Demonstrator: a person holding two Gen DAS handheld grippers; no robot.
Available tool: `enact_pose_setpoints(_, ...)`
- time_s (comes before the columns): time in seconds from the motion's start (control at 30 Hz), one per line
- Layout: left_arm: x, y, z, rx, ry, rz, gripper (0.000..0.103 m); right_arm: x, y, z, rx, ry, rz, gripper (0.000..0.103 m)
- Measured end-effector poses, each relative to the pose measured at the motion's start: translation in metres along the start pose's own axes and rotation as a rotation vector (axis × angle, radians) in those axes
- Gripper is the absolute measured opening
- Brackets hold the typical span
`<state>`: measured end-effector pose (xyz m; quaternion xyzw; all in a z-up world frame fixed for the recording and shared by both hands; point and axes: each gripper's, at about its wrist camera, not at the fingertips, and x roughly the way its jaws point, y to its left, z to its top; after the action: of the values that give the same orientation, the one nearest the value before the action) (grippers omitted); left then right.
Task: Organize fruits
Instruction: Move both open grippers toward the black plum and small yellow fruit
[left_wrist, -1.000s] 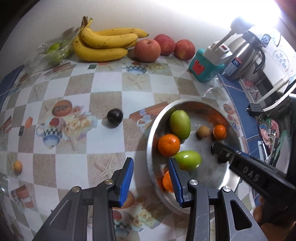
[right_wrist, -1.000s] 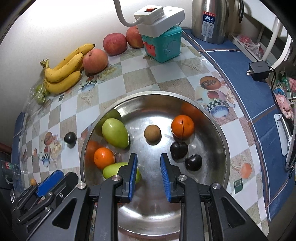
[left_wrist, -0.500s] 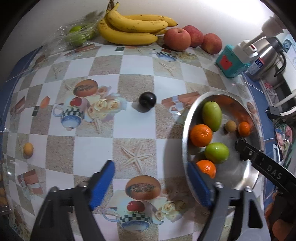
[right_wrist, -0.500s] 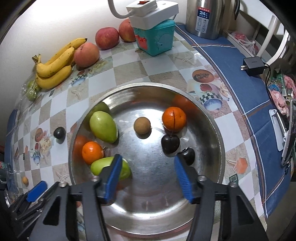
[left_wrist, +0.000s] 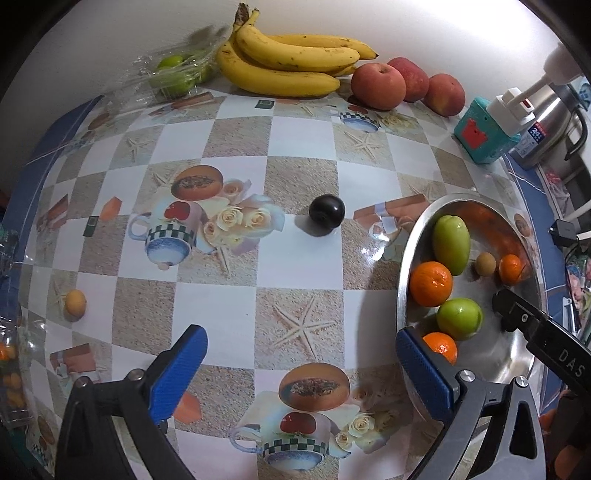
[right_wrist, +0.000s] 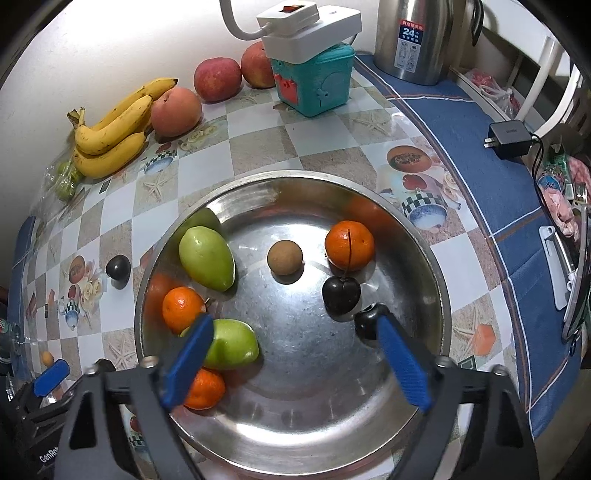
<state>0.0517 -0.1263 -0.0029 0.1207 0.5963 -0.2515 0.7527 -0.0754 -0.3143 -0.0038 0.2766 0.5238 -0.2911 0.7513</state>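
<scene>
Both grippers have opened since a second ago — jaws that stood nearly together now stand wide apart, and neither holds anything.

Left wrist view: the left gripper (left_wrist: 299, 365) hangs spread over the checked tablecloth (left_wrist: 306, 162), its right finger just beside the bowl (left_wrist: 402, 288) rim. Its view has swung away from the bowl toward the open cloth. A dark plum (left_wrist: 327, 209) lies alone on the cloth, near the bowl but outside it, roughly ahead of the open jaws. A small yellow fruit (left_wrist: 75, 301) lies well apart at the left edge. Bananas (left_wrist: 291, 66) and apples (left_wrist: 406, 83) sit along the wall.

Right wrist view: the right gripper (right_wrist: 295, 354) is spread above the bowl's near half. Inside lie two green mangoes (right_wrist: 207, 257), three oranges (right_wrist: 349, 245), a brown longan (right_wrist: 284, 257) and two dark cherries (right_wrist: 341, 295); one cherry sits just beside the right finger. The plum shows outside the rim at left.

Judgement: most small fruit is already gathered; the plum and the yellow fruit remain out. The left gripper, opened and turned toward the plum, appears set to collect it next — round and smooth, it may roll if nudged off-centre.
</scene>
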Motion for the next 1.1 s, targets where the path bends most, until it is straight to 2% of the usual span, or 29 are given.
enact_pose_setpoints(0.17, -0.002, 0.004, 0.002, -0.015, -0.012, 0.010, 0.103, -0.001, -0.001, 0.000, -0.006, -0.011, 0.003, 0.093)
enact_pose_setpoints(0.27, -0.003, 0.008, 0.003, -0.029, -0.021, 0.016, 0.103, -0.002, 0.001, 0.000, -0.021, -0.023, -0.007, 0.099)
enact_pose_setpoints(0.67, -0.011, 0.017, 0.007, -0.056, -0.049, 0.018, 0.103, -0.007, 0.010, 0.000, -0.064, -0.064, -0.004, 0.099)
enact_pose_setpoints(1.1, -0.028, 0.047, 0.014, -0.034, -0.109, 0.133, 0.103, -0.015, 0.043, -0.002, -0.125, -0.090, 0.071, 0.099)
